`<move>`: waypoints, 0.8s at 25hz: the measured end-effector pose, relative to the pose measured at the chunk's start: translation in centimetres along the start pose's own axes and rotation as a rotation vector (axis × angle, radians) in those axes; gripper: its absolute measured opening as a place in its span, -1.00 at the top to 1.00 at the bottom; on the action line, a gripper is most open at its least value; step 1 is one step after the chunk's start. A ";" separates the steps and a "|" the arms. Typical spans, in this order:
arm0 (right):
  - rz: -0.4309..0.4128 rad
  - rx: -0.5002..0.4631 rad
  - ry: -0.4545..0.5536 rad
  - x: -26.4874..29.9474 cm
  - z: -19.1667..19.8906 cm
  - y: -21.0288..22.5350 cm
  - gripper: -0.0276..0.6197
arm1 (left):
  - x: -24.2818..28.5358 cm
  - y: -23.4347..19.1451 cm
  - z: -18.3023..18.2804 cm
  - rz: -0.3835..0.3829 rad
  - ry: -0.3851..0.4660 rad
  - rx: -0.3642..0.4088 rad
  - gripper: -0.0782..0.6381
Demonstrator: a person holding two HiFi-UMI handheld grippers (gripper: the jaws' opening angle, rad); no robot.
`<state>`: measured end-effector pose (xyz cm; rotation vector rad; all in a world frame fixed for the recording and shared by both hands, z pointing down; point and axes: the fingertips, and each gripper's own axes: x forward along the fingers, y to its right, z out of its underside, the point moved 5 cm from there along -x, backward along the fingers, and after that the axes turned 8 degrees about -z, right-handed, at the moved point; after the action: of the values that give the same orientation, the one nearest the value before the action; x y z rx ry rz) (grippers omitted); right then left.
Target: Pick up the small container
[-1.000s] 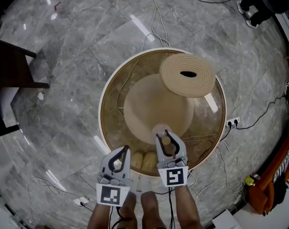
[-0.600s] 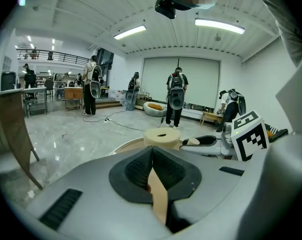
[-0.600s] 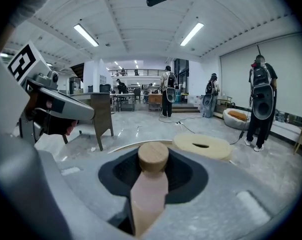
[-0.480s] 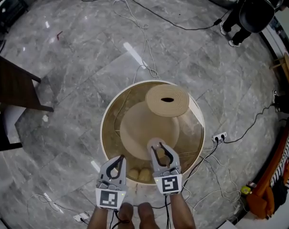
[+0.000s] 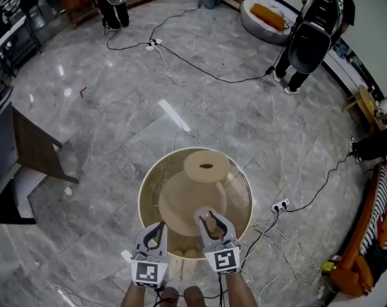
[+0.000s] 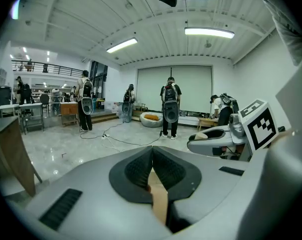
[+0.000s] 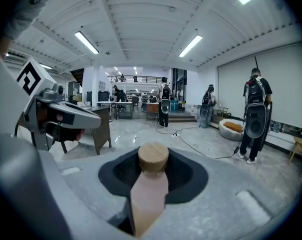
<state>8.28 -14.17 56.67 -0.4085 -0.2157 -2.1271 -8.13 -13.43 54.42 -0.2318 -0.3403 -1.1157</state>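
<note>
The small container, a pale pinkish bottle with a round wooden cap, stands upright between the jaws of my right gripper, which is shut on it. In the head view this right gripper hangs above the near part of a round glass table, the container inside its jaws. To its left, my left gripper has its tips touching and is shut. In the left gripper view, the left gripper shows only a beige sliver behind its meeting tips.
A woven disc and a beige dome sit at the table. Cables and a power strip lie on the marble floor. A brown desk stands at left. People with backpacks stand at the back right.
Both grippers and the view have risen well above the table, which now looks smaller and lower. The right gripper still has the container. More of the room shows.
</note>
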 end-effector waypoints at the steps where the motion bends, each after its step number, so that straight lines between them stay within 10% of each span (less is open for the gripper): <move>1: 0.001 0.002 0.001 -0.7 -1.1 -0.1 0.54 | -0.5 0.1 -0.8 0.006 0.011 0.021 0.73; 20: 0.094 -0.028 0.130 -14.7 -15.9 -4.5 0.54 | -12.7 3.0 -14.2 0.053 0.149 0.137 0.73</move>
<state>8.86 -5.13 36.50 -0.2892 -0.0900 -2.0572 -8.34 -6.54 36.47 -0.0363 -0.2751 -1.0461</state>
